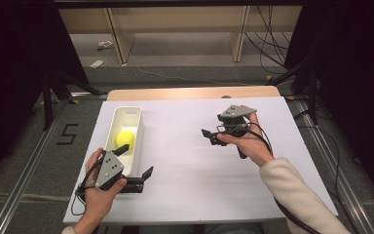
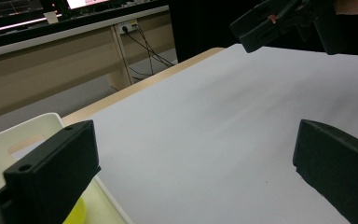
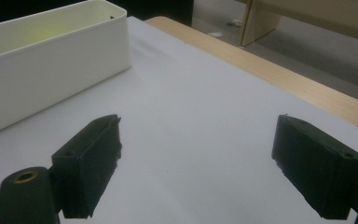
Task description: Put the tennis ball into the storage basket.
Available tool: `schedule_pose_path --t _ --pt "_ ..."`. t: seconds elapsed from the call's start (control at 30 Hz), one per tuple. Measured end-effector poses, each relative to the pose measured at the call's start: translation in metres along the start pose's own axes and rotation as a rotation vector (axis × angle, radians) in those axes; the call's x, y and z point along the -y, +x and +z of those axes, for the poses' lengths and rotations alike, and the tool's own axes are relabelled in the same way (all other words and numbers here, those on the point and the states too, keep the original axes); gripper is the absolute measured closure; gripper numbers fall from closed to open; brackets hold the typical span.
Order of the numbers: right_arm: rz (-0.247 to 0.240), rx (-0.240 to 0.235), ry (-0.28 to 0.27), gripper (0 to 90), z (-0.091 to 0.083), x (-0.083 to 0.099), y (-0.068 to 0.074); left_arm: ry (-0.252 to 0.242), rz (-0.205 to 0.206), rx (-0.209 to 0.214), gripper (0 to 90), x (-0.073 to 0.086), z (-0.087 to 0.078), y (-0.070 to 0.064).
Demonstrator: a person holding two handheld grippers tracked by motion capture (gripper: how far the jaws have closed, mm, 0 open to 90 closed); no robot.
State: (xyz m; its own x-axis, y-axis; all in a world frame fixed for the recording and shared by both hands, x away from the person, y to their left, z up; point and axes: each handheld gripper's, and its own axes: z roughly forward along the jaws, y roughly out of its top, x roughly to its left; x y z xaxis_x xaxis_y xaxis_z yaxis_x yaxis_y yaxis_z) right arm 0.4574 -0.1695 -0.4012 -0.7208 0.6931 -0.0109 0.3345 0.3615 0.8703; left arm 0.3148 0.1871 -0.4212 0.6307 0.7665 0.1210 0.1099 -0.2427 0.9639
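We work on a table (image 1: 195, 93) of pale wood covered by a smooth, matte white sheet (image 1: 199, 165). At its left stands a long white bin (image 1: 126, 115), rigid plastic with rounded corners and plain upright walls. Inside it, about midway along, lies the yellow ball (image 1: 125, 139), round and, as far as the soft picture lets us judge, fuzzy like a tennis ball.

Our left gripper (image 1: 134, 165) sits at the bin's near end, jaws spread wide, one over the bin's interior and the other out over the sheet, so they straddle the right-hand wall. Our right gripper (image 1: 210, 137) hovers over bare sheet well to the right, jaws also spread and holding nothing.

We judge the ball is the thing to fetch. To do it well, we should bring both left jaws inside the walls, come down from above, and close across the ball's widest part, since a round, springy surface squirts out of an off-centre pinch.
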Motion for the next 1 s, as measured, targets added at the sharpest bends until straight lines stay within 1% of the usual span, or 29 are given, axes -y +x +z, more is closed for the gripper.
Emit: schedule_pose_path --t 0.57,0.9,1.0 --pt "0.023 0.024 0.003 16.1 -0.018 0.015 -0.009 -0.002 0.0 -0.003 0.0 0.0 0.0 0.0" --pt "0.046 0.042 -0.004 16.1 -0.031 0.024 -0.017 -0.003 -0.002 -0.006 0.0 0.0 -0.001 0.0" --pt "0.054 0.046 -0.001 16.1 -0.033 0.029 -0.018 -0.002 0.0 -0.005 0.0 0.0 -0.001 0.0"
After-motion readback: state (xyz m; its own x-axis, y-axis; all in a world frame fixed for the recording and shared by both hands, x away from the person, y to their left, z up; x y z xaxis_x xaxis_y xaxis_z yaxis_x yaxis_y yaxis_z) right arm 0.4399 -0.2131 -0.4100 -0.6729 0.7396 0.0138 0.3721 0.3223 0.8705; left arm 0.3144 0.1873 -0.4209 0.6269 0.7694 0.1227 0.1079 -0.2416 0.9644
